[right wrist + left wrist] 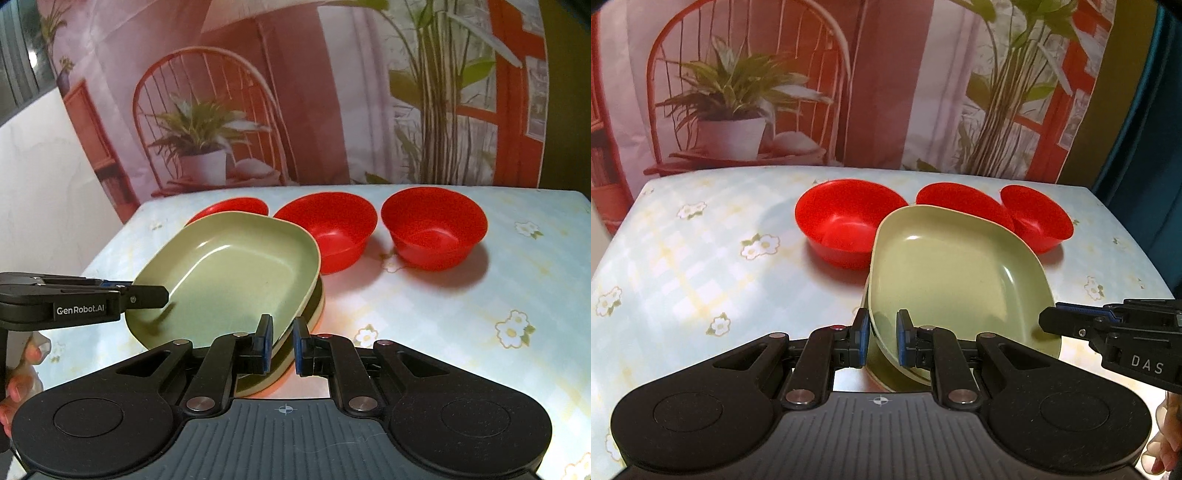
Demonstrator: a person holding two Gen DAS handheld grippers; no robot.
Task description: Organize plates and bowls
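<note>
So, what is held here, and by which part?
The left gripper and right gripper straddle the rim of the top green plate at opposite edges; whether their jaws grip cannot be told.

The green plate looks like smooth plastic or melamine with a soft sheen, light streaking along its inner wall. Behind the green plate, the three red bowls appear to be glossy moulded plastic. Under the green plate, the tablecloth reads as slick, wipeable vinyl with a printed flower check, though glare makes that uncertain. The left gripper is matt black plastic with blue pads and bright metal pivot pins; the right gripper looks the same, its base ribbed.
</note>
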